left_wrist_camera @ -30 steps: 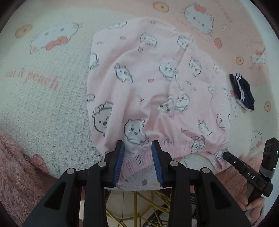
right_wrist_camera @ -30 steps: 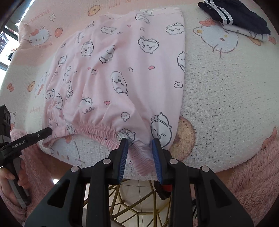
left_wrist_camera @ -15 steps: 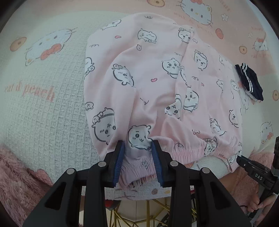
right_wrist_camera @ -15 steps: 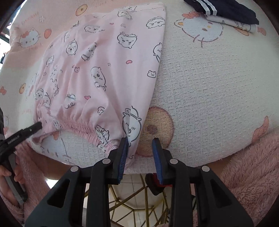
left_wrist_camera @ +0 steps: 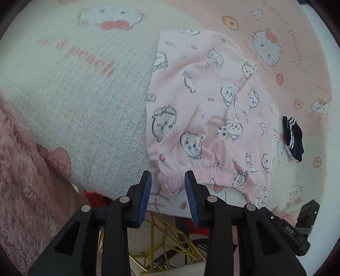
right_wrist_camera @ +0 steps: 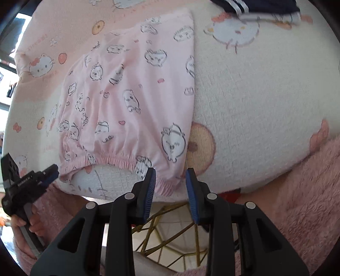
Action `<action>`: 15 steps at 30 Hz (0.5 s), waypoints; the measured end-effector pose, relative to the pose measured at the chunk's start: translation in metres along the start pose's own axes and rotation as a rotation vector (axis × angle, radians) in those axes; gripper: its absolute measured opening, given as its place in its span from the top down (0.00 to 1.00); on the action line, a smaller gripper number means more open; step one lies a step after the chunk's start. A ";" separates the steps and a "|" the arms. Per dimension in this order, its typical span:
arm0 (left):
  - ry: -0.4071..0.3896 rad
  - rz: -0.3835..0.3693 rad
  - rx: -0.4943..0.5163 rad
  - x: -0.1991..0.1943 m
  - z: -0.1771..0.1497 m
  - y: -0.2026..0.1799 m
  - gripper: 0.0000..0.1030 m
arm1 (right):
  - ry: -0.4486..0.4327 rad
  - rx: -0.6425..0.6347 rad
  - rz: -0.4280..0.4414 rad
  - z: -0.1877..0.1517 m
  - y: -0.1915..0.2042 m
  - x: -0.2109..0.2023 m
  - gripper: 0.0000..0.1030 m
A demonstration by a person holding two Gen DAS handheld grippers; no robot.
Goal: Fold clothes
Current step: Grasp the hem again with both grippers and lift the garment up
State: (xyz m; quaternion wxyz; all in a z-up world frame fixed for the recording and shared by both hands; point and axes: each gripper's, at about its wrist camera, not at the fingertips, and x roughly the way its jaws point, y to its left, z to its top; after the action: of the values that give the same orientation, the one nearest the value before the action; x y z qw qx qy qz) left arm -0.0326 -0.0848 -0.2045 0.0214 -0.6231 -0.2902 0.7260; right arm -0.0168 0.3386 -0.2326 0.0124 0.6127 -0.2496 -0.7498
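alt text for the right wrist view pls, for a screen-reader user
The right gripper hangs open over the near edge of a cartoon-cat blanket, its blue pads either side of the elastic waistband corner of pink printed shorts lying flat. The left gripper, held in a hand, shows at lower left; a folded navy striped garment lies at the top.

Pale pink shorts (left_wrist_camera: pixel 208 110) are showing black-outlined white cartoon animals. The cream-and-pink blanket (left_wrist_camera: pixel 80 102) is carrying white cat faces and orange dots. At three o'clock, a navy garment (left_wrist_camera: pixel 294 138) is displaying white stripes. Black gripper fingers (right_wrist_camera: pixel 148 186) are bearing blue pads.
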 end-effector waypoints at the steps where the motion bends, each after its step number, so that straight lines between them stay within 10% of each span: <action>1: 0.020 -0.039 -0.031 0.008 -0.004 -0.001 0.67 | 0.016 0.022 0.025 0.001 -0.004 0.004 0.72; 15: 0.019 -0.125 -0.144 0.020 0.006 0.012 0.67 | 0.081 0.107 0.139 0.006 -0.006 0.028 0.73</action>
State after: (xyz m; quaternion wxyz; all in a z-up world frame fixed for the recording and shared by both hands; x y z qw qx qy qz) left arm -0.0383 -0.0890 -0.2276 0.0244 -0.6107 -0.3796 0.6945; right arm -0.0271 0.3369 -0.2598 0.0420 0.6236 -0.3304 -0.7073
